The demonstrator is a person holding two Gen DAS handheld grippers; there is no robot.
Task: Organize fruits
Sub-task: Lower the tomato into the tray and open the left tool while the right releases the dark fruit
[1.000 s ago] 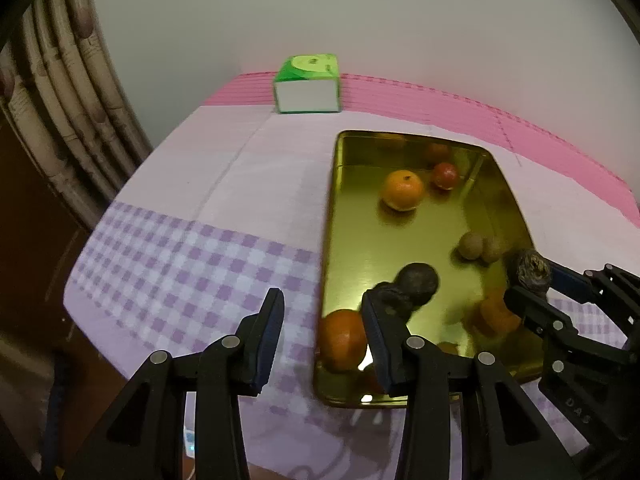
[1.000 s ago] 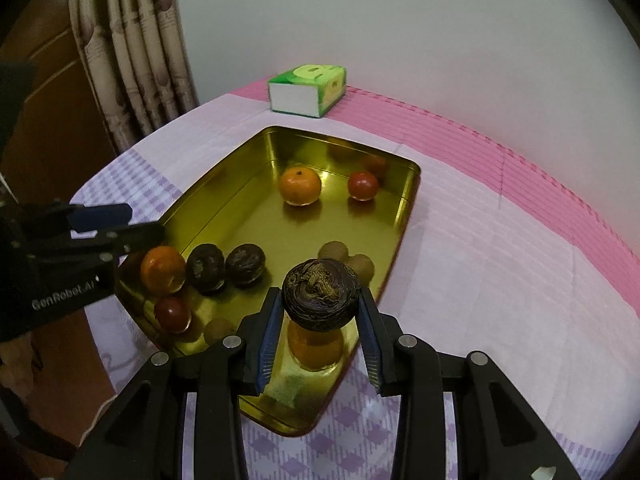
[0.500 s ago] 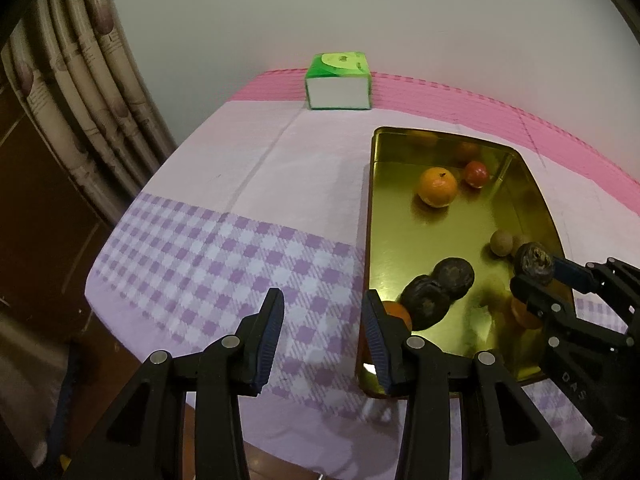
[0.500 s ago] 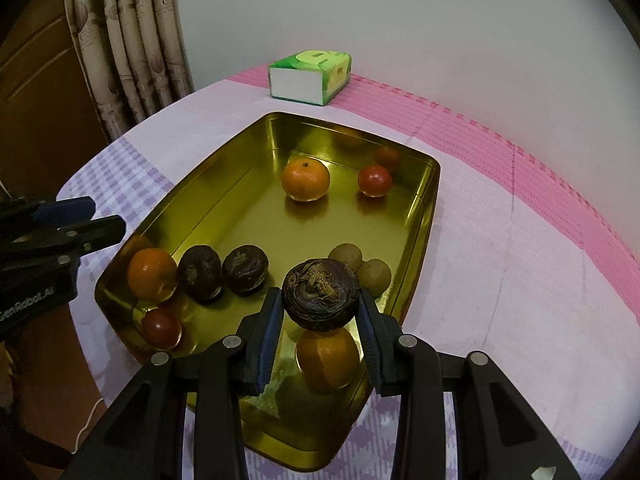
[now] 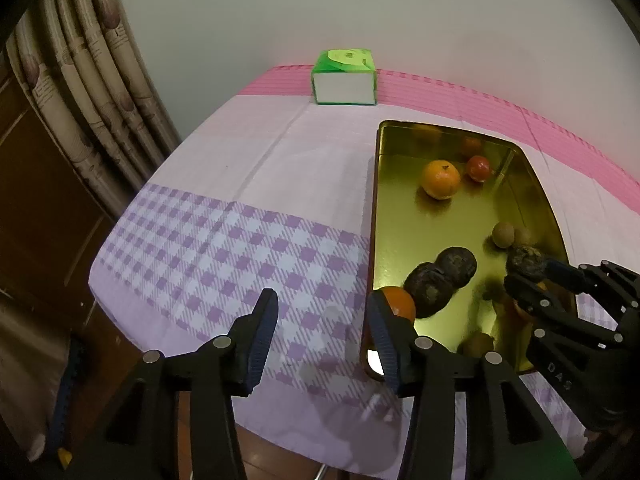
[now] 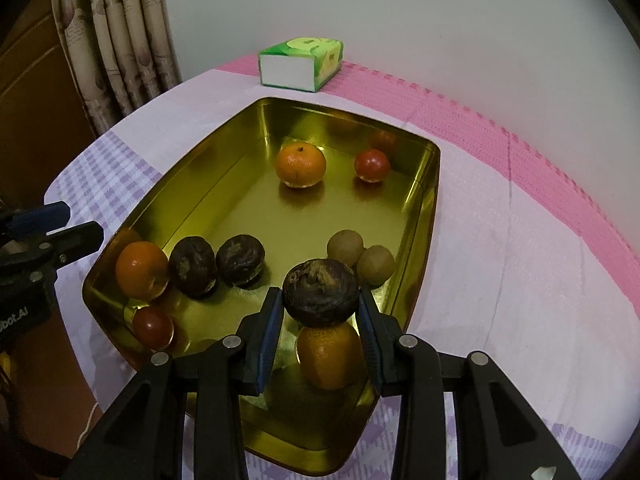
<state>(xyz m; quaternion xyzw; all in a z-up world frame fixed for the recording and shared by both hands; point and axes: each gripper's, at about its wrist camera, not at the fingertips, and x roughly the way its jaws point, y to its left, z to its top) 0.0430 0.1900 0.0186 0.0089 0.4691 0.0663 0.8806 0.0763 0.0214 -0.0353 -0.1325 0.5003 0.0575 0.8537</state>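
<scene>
1. Checked purple cloth covers the bench (image 5: 224, 248) under your left claw (image 5: 320, 332), whose jaws are opening with nothing between them, just left of the gold tray's (image 6: 424, 216) near corner.
2. Your right claw (image 6: 320, 320) is clamped on a dark wrinkled fruit (image 6: 320, 292), held above the tray's near end, over an orange (image 6: 328, 354).
3. Mid-tray lie two dark fruits (image 6: 216, 266), another orange (image 6: 141, 270), a red fruit (image 6: 153, 326) and two brown ones (image 6: 360, 256).
4. Toward the tray's far end sit a third orange (image 6: 301, 165) and a second red fruit (image 6: 372, 165).
5. Beyond the tray stands a green box (image 6: 302, 64).
</scene>
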